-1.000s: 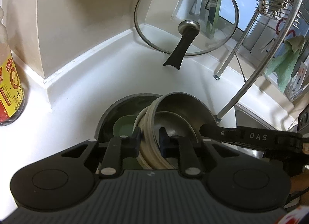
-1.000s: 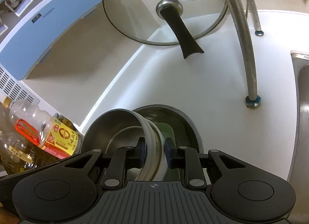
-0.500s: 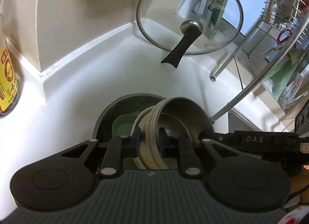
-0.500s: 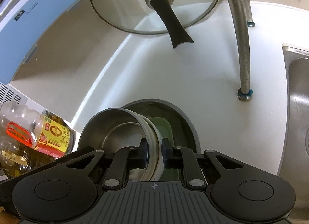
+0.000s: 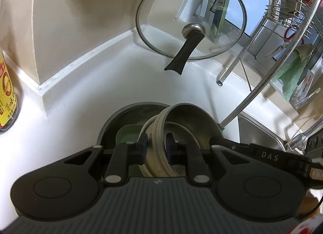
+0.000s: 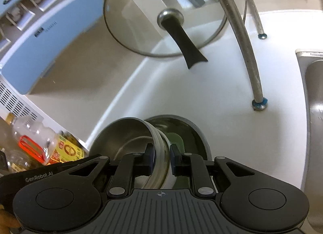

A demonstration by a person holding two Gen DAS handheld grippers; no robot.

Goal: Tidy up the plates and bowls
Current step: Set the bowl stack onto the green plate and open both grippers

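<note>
Currently your left gripper is closed narrow on the stacked rims of a tilted set of bowls: a steel bowl nested with cream-coloured bowls, pads pressing on both sides of the rims. Your right gripper straddles the same stack from the opposite side; its jaws have just been closing, with the steel bowl's rim and the cream rims between them, the left pad against the steel wall and the right pad on the outermost white rim.

Position of the stack: it stands on edge, leaning, inside a dark grey round pan that sits on the white countertop, near side. A green dish lies in the pan's bottom, just beside the stack.

Far side: a glass lid with a black handle leans upright against the corner wall. Right of it, the curved metal legs of a dish rack rest on the countertop; a green cloth hangs from the rack. A steel sink lies at far right. A yellow-labelled bottle stands at the left edge.
</note>
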